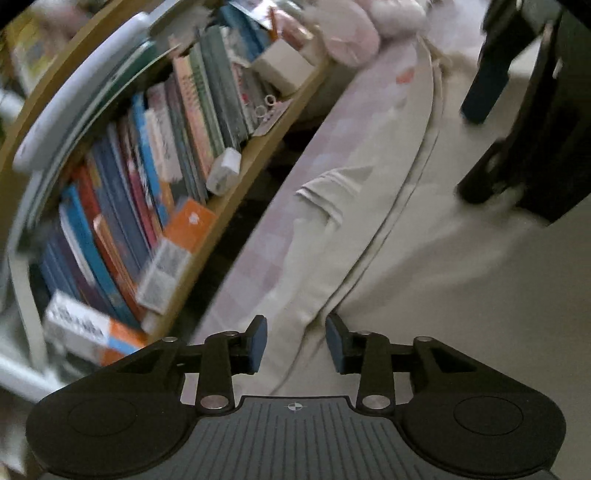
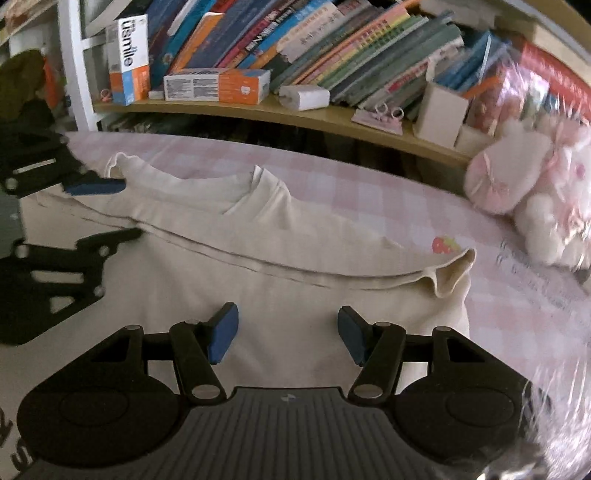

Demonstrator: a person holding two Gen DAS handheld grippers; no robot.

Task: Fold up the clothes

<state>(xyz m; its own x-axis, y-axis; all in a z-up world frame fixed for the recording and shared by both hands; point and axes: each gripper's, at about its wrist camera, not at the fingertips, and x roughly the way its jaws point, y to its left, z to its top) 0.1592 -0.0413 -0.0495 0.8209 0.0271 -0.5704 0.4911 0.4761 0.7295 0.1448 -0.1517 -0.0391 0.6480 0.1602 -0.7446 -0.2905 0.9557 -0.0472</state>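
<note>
Blue-padded fingers of the right gripper stand spread above a cream garment, soft and creased, lying flat on a pink checked bedsheet. The left gripper is spread too, empty. Beyond, a wooden shelf carries leaning books.

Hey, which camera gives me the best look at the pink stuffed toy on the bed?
The right wrist view. The pink stuffed toy lies there at the right edge on the checked bedsheet, below the bookshelf, with its body visible though slightly blurred. The left wrist view shows only a blurred pink part of it at the top edge.
</note>
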